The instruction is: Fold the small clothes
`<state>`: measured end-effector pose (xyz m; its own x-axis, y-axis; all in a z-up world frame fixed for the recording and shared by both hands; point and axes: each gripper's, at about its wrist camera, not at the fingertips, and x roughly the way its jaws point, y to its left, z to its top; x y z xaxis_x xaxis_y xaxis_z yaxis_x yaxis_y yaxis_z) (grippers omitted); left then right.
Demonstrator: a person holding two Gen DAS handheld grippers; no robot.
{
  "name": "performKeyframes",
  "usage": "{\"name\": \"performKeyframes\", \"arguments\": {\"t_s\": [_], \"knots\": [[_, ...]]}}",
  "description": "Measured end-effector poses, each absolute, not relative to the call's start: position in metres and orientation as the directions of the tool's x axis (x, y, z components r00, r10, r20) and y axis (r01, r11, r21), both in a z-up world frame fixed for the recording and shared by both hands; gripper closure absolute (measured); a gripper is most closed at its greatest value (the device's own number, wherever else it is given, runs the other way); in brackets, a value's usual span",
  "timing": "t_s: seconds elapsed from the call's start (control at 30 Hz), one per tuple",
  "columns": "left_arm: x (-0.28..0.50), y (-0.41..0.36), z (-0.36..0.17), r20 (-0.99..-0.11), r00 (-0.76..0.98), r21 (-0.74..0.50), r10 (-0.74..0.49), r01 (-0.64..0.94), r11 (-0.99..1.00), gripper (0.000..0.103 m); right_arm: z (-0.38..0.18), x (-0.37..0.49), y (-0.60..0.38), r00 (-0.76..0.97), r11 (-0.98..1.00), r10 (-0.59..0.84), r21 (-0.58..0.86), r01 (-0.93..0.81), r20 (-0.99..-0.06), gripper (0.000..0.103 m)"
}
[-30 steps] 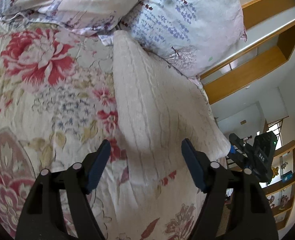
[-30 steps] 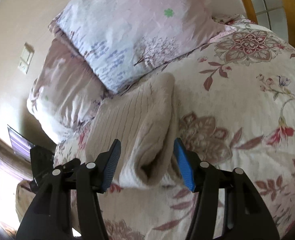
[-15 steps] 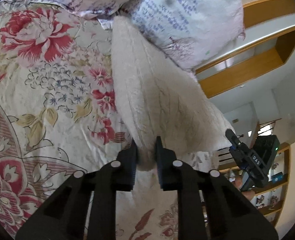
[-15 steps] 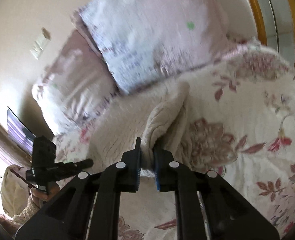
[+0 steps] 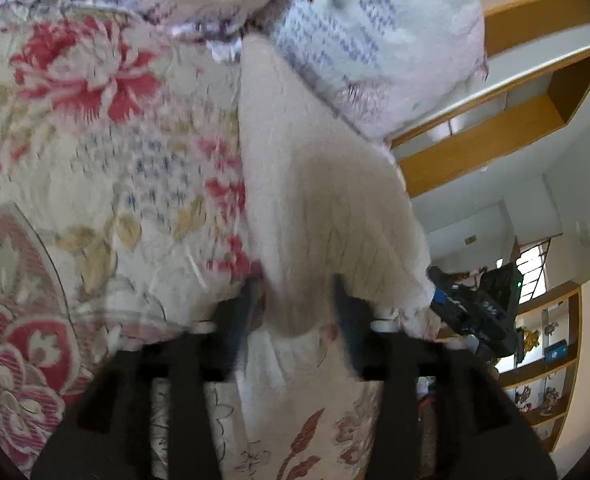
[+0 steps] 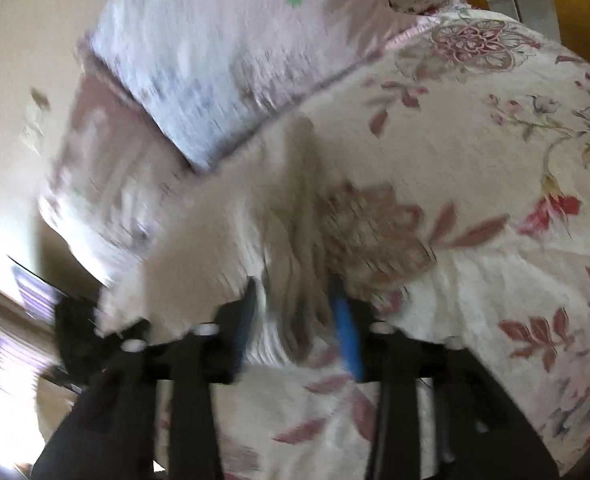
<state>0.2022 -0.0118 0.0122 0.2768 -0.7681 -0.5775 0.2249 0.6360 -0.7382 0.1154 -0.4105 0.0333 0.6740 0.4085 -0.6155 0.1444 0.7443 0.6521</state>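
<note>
Left wrist: cream garment [image 5: 315, 208] beside pillow [image 5: 379, 40].

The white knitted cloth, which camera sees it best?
The left wrist view: the white knitted cloth stretches from the pillow to the jaws, only mildly blurred. In the right wrist view it is a smeared pale shape.

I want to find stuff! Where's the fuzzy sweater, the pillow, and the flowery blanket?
sweater [image 5: 319, 184], left wrist view, its knitted middle
pillow [image 5: 379, 28], left wrist view, its printed front
blanket [image 6: 475, 184], right wrist view, a bare floral patch

Right gripper [image 6: 295, 316] sits with fingers spread around the near end of the cream knit garment [image 6: 255, 224]. It lies on the floral quilt [image 6: 475, 184], pillows [image 6: 223, 52] behind, everything blurred.
</note>
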Motion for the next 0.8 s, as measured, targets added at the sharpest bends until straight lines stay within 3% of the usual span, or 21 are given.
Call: {"name": "performKeyframes", "arguments": {"t_s": [0.1,0.17,0.47,0.73,0.77,0.8], "knots": [[0.214,-0.009,0.020,-0.574,0.318,-0.738,-0.755,0.199,0.645,0.033,0.038,0.131,-0.418,0.688,0.682,0.455,0.718,0.139,-0.565,0.051],[0.225,-0.013,0.021,-0.586,0.320,-0.730,-0.744,0.190,0.656,0.031,0.036,0.146,-0.418,0.675,0.674,0.458,0.721,0.160,-0.578,0.051],[0.247,-0.037,0.013,-0.637,0.315,-0.689,-0.704,0.177,0.703,0.031,0.018,0.200,-0.409,0.611,0.690,0.459,0.692,0.212,-0.645,0.052],[0.251,-0.043,0.009,-0.632,0.312,-0.694,-0.710,0.180,0.697,0.030,0.016,0.197,-0.415,0.628,0.678,0.456,0.703,0.214,-0.631,0.053],[0.251,-0.043,0.008,-0.632,0.312,-0.694,-0.710,0.179,0.697,0.030,0.016,0.197,-0.415,0.631,0.680,0.452,0.701,0.213,-0.631,0.058],[0.252,-0.043,0.007,-0.631,0.311,-0.695,-0.711,0.180,0.696,0.030,0.017,0.198,-0.413,0.634,0.691,0.446,0.693,0.204,-0.632,0.075]]}}
